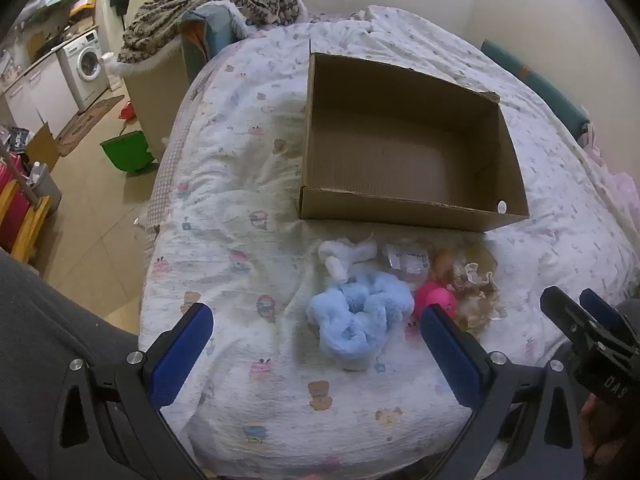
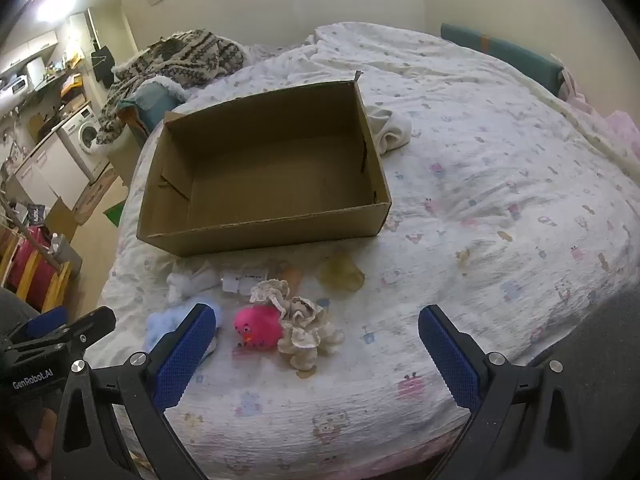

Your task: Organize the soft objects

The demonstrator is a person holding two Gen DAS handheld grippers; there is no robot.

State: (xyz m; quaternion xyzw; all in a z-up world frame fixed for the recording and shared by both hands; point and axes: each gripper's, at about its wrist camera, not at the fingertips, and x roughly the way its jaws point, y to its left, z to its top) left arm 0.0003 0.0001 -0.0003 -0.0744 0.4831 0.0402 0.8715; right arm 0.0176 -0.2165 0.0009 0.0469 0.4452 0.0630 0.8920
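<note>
An empty cardboard box (image 1: 404, 208) (image 2: 260, 236) stands open on the bed. In front of it lie soft things: a fluffy light-blue scrunchie (image 1: 360, 316) (image 2: 160, 322), a white cloth piece (image 1: 344, 256) (image 2: 188, 280), a pink rubber duck (image 1: 434, 300) (image 2: 258, 326), a cream lace scrunchie (image 1: 478, 294) (image 2: 304, 320), a clear packet with a label (image 1: 408, 260) (image 2: 244, 280) and a yellowish translucent item (image 2: 340, 274). My left gripper (image 1: 316, 344) is open and empty, above the blue scrunchie. My right gripper (image 2: 316, 344) is open and empty, near the duck and lace scrunchie.
The bed (image 1: 240, 208) (image 2: 500, 200) has a white printed cover. A rolled white cloth (image 2: 394, 130) lies right of the box. A patterned blanket (image 1: 212, 4) is piled at the bed's far left. A green bin (image 1: 126, 152) stands on the floor left of the bed.
</note>
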